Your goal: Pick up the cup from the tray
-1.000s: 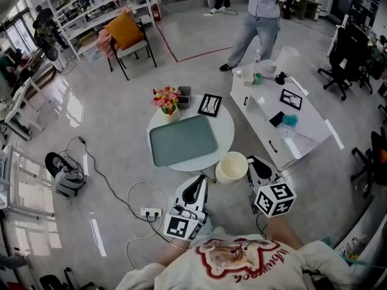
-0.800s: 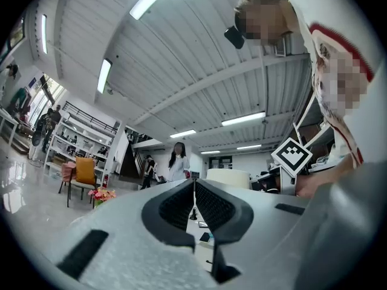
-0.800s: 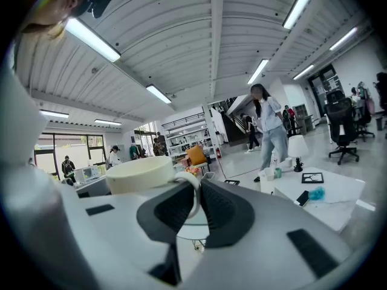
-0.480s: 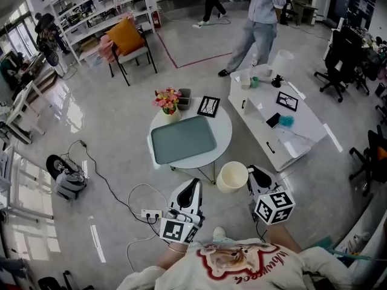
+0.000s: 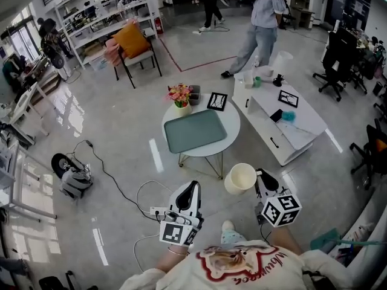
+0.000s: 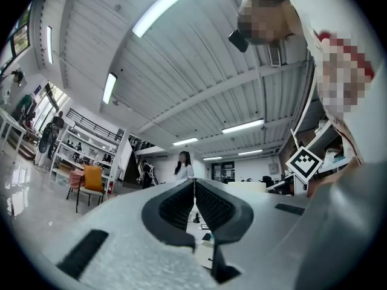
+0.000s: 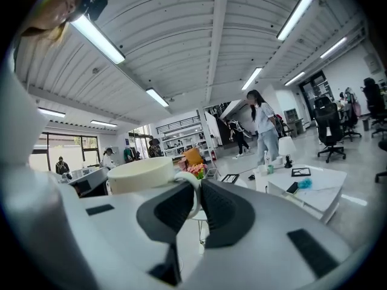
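A cream cup [image 5: 240, 178] hangs in the air in front of me, away from the table, with my right gripper [image 5: 259, 177] shut on its handle. In the right gripper view the cup [image 7: 142, 174] sits just left of the jaws, and its handle is pinched in the right gripper [image 7: 198, 195]. My left gripper [image 5: 192, 189] is held low at the left, shut and empty; in its own view the left gripper [image 6: 194, 192] has its pads pressed together. The teal tray [image 5: 195, 130] lies bare on the round white table [image 5: 228, 139].
A flower vase [image 5: 181, 95] and a black picture frame [image 5: 217, 101] stand at the round table's far edge. A long white table [image 5: 290, 132] with small items is to the right. A power strip and cables [image 5: 154, 210] lie on the floor. People [image 5: 260, 17] walk at the back.
The view has drawn back from the round table, which now lies farther off. The cup has stayed in the right gripper throughout. Both grippers keep their places relative to me.
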